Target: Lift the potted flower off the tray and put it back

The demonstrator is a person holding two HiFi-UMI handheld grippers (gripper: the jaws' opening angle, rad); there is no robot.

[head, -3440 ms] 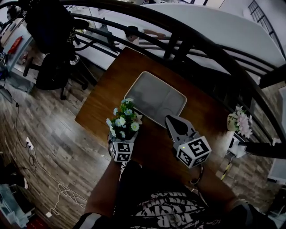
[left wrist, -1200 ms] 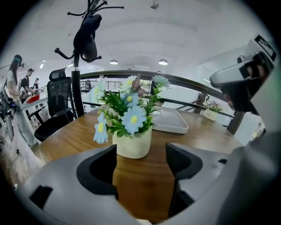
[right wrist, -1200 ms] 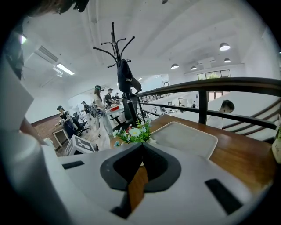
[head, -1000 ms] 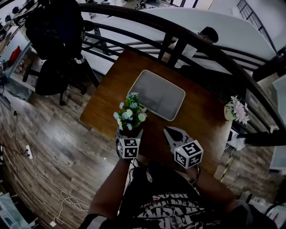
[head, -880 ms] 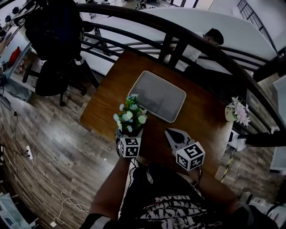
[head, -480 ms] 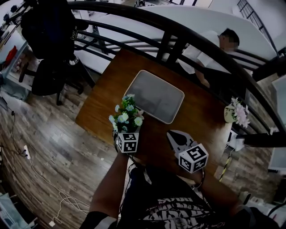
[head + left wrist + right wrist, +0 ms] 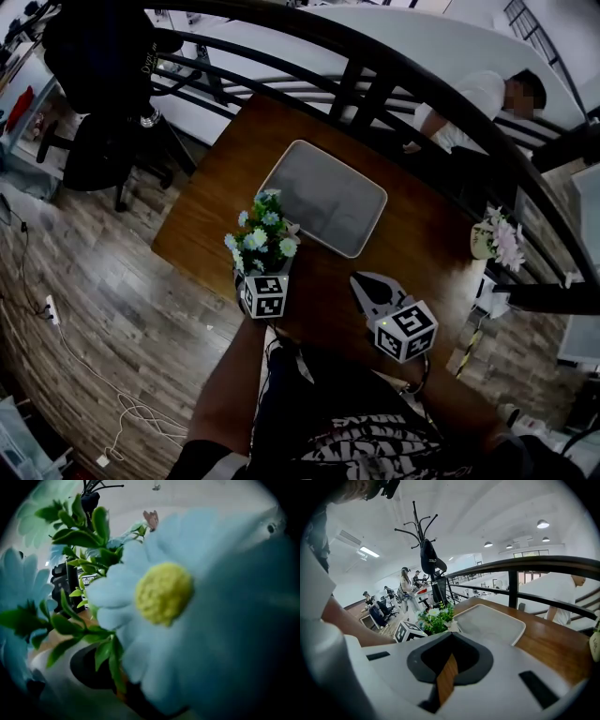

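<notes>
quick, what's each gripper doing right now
Left gripper: closed on the potted flower.
Right gripper: closed, holding nothing.

Brown wooden table (image 7: 424, 246), black railing (image 7: 356, 89) behind — pink flowers (image 7: 504, 242) at right, office chair (image 7: 94, 150) at left

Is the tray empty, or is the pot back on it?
Empty: the grey rectangular tray lies bare; the blue-flowered pot is off it, on its near side.

Patterned shirt (image 7: 366, 437); white right gripper (image 7: 360, 278)
</notes>
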